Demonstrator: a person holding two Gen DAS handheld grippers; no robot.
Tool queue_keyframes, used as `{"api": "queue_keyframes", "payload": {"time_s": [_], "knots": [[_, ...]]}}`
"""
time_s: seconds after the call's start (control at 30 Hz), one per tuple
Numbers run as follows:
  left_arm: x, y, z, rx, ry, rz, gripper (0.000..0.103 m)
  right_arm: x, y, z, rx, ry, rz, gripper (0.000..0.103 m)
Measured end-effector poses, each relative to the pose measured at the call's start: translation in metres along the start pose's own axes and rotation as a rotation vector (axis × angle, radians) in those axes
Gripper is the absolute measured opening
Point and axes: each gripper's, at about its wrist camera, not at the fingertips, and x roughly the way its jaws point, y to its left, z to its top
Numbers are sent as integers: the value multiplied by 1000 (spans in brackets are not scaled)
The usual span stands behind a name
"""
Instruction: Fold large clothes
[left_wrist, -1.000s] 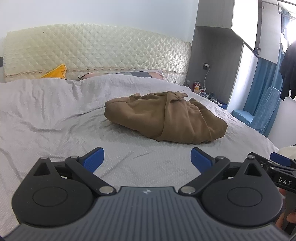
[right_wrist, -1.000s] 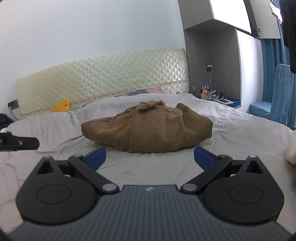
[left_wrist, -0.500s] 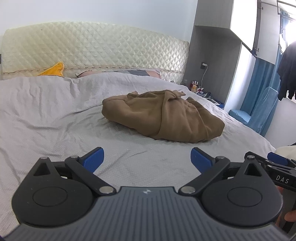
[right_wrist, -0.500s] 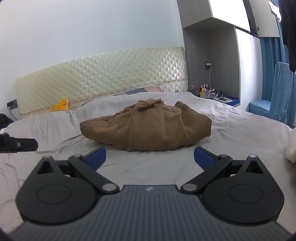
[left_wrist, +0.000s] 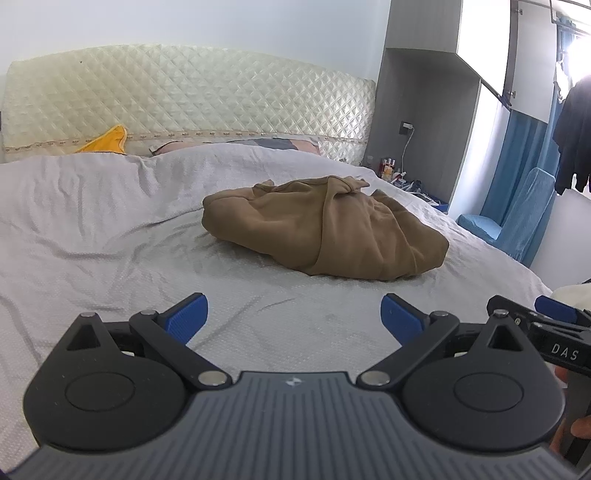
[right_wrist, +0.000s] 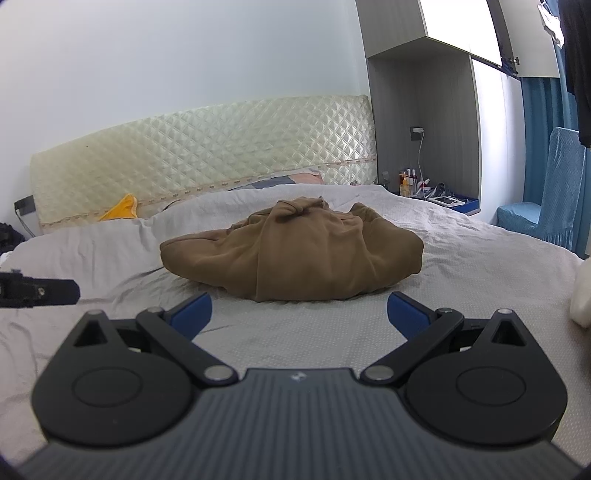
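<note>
A brown garment (left_wrist: 325, 229) lies crumpled in a heap on the grey bedsheet (left_wrist: 92, 229), a bit right of centre in the left wrist view. From the right wrist camera the same brown garment (right_wrist: 295, 254) sits straight ahead. My left gripper (left_wrist: 293, 317) is open, short of the heap, with nothing between its blue fingers. My right gripper (right_wrist: 300, 314) is open too, its fingertips just short of the near edge of the heap. The right gripper's tip (left_wrist: 554, 308) shows at the right edge of the left wrist view.
A quilted cream headboard (left_wrist: 184, 99) stands behind the bed, with a yellow cloth (left_wrist: 107, 142) and pillows under it. A grey cabinet (right_wrist: 424, 122) with a cluttered nightstand (right_wrist: 447, 201), a blue chair (right_wrist: 554, 206) and something white (right_wrist: 581, 291) are at the right.
Both grippers have moved slightly closer to the brown heap, which looks a little larger in both views. Both stay open and hold nothing.
</note>
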Motion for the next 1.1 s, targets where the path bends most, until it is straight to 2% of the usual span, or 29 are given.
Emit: {"api": "queue_keyframes", "payload": {"time_s": [1.1], "knots": [[1, -8, -4, 1, -23, 27, 102, -1, 4, -6, 15, -5, -7, 103]]}}
